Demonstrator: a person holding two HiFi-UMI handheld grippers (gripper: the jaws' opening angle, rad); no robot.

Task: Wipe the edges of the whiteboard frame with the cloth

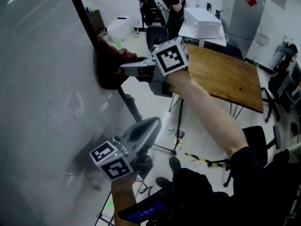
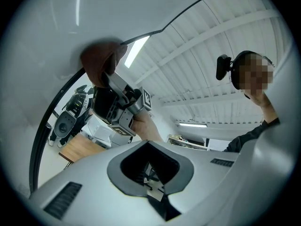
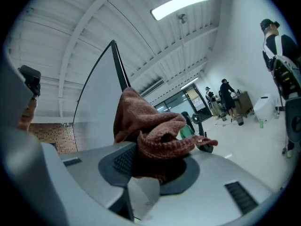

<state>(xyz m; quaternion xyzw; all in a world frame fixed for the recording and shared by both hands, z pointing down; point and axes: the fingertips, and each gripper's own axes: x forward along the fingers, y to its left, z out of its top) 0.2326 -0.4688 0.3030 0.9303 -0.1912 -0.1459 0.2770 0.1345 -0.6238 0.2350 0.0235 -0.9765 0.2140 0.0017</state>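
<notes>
A dark brown cloth (image 1: 109,66) is pressed against the black right edge of the whiteboard frame (image 1: 83,17). My right gripper (image 1: 128,65) is shut on the cloth and reaches in from the right. In the right gripper view the cloth (image 3: 150,131) bunches out between the jaws, with the frame edge (image 3: 120,72) rising behind it. My left gripper (image 1: 149,126) hangs lower, beside the board's surface and apart from the cloth, shut on nothing. The left gripper view looks up at the right gripper (image 2: 110,79) and the cloth (image 2: 99,62) on the frame (image 2: 40,131).
The whiteboard's stand leg (image 1: 131,105) runs down below the cloth. A wooden table (image 1: 225,74) stands to the right, with a black chair (image 1: 263,140) in front of it. A white box (image 1: 202,22) sits on a desk behind. Yellow-black tape (image 1: 207,160) lies on the floor.
</notes>
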